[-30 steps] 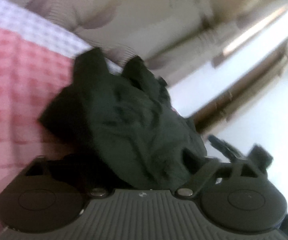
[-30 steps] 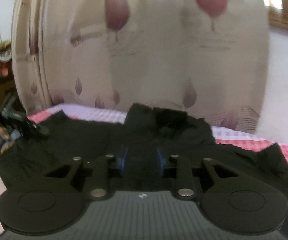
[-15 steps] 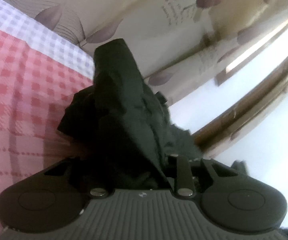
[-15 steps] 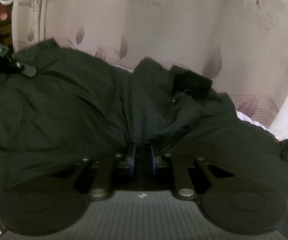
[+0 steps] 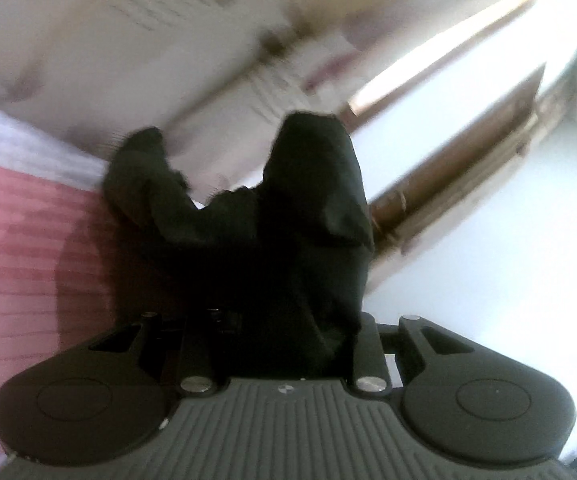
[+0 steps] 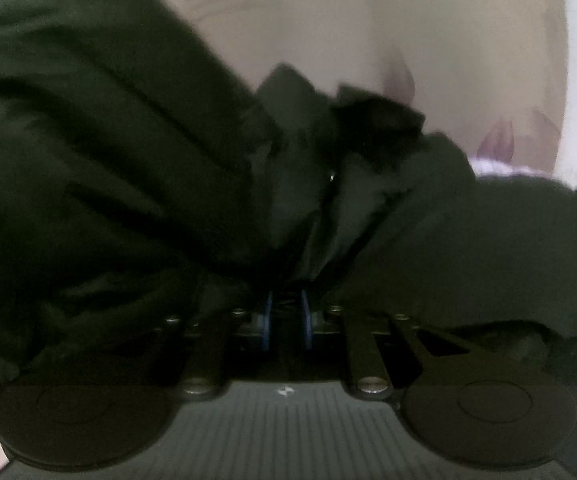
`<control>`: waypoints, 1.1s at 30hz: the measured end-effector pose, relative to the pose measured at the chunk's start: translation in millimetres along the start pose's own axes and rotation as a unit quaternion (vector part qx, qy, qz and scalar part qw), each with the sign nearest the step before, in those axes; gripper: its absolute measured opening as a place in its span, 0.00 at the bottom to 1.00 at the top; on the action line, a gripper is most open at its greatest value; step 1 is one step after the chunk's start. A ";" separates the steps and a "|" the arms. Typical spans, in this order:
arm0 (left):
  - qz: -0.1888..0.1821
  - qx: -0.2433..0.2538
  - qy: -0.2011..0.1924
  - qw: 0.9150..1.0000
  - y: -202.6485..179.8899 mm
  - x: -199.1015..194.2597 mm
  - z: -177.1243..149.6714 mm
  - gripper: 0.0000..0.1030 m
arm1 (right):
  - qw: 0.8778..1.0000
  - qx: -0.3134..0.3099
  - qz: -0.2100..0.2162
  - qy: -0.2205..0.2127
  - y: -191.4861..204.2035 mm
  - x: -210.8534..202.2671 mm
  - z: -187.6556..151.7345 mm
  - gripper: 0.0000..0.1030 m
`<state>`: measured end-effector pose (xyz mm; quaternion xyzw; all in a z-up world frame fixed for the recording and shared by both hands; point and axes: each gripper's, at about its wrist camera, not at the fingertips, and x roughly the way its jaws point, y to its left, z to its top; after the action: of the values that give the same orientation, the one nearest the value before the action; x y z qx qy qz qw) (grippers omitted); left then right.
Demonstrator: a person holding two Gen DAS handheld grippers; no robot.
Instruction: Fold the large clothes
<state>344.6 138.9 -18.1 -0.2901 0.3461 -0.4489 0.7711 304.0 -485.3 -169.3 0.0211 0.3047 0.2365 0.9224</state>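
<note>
Both tongs, left gripper [image 5: 284,320] and right gripper [image 6: 286,308], are clamped on my dark jacket [image 6: 128,160], which fills mid-frame above the checked bedspread [image 5: 16,240]. Soft, bulky and limp, it looks best gripped at seams.

The bed [image 5: 12,248] has a cover with red checks and a pale lilac band at its far edge. The black garment [image 5: 216,248] lies partly on it.
</note>
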 end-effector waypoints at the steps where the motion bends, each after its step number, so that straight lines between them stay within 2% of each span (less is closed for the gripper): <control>1: -0.003 -0.001 0.006 1.000 -12.9 12.0 1.6 0.28 | 1.000 0.013 0.007 0.000 -3.4 -0.8 -0.5 0.15; 5: -0.015 -0.010 0.015 1.000 -43.2 70.3 7.3 0.28 | 0.992 0.113 0.063 0.003 -32.3 -2.4 1.0 0.15; 9: -0.055 -0.034 0.000 0.998 -54.6 124.0 3.9 0.28 | 0.958 0.243 0.149 -0.007 -68.6 -14.0 -3.2 0.15; 11: -0.083 -0.053 -0.008 0.995 -54.7 150.8 0.2 0.27 | 0.949 0.264 0.168 -0.031 -77.5 -33.7 -4.4 0.15; 13: -0.113 -0.066 -0.014 0.991 -59.3 178.4 -4.8 0.27 | 0.947 0.263 0.180 -0.048 -83.9 -55.6 -5.0 0.15; 16: -0.149 -0.052 -0.023 0.987 -71.1 213.1 -11.5 0.27 | 0.939 0.266 0.207 -0.075 -102.4 -84.2 -1.0 0.15; 18: -0.169 -0.053 -0.034 0.984 -72.3 239.1 -17.4 0.27 | 0.923 0.294 0.230 -0.090 -126.5 -100.0 1.3 0.15; 20: -0.187 -0.031 -0.058 0.980 -71.8 262.4 -25.1 0.27 | 0.908 0.319 0.250 -0.105 -153.9 -112.7 1.4 0.15; 22: -0.198 -0.005 -0.080 0.977 -65.2 284.2 -33.1 0.27 | 0.903 0.336 0.246 -0.108 -185.0 -126.2 -1.1 0.16; 23: -0.197 -0.015 -0.085 0.977 -55.8 295.8 -37.9 0.27 | 0.901 0.347 0.238 -0.108 -199.0 -131.1 -4.6 0.16; 25: -0.205 -0.039 -0.085 0.974 -35.4 311.1 -49.2 0.29 | 0.899 0.374 0.195 -0.118 -229.6 -149.6 -17.2 0.18; 26: -0.198 -0.045 -0.092 0.975 -29.3 311.3 -55.8 0.29 | 0.899 0.382 0.177 -0.122 -242.4 -161.9 -24.0 0.18; 27: -0.206 -0.056 -0.100 0.972 -24.7 310.0 -60.9 0.29 | 0.898 0.385 0.172 -0.128 -249.4 -172.0 -28.4 0.19; 28: -0.226 -0.064 -0.112 0.966 -23.3 306.6 -65.1 0.31 | 0.896 0.384 0.177 -0.136 -253.1 -183.2 -33.6 0.24; 29: -0.239 -0.064 -0.129 0.960 -25.5 299.3 -68.9 0.37 | 0.897 0.377 0.186 -0.141 -252.8 -193.3 -36.8 0.30; 30: -0.248 -0.055 -0.149 0.956 -30.2 289.8 -71.9 0.42 | 0.900 0.365 0.190 -0.142 -246.9 -202.2 -40.1 0.51; 31: -0.253 -0.048 -0.163 0.952 -34.4 281.8 -73.7 0.43 | 0.906 0.351 0.188 -0.142 -239.5 -210.2 -42.8 0.77; 32: -0.255 -0.046 -0.174 0.950 -38.2 273.6 -75.6 0.43 | 0.913 0.335 0.185 -0.142 -232.6 -212.4 -38.9 0.85; 33: -0.258 -0.048 -0.183 0.948 -42.4 264.4 -77.4 0.44 | 0.920 0.315 0.185 -0.141 -218.5 -212.2 -36.4 0.88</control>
<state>356.8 -126.0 -104.1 -0.4828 0.1337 -0.5544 0.6646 226.7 -778.3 -121.7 0.3995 0.2211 0.2898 0.8412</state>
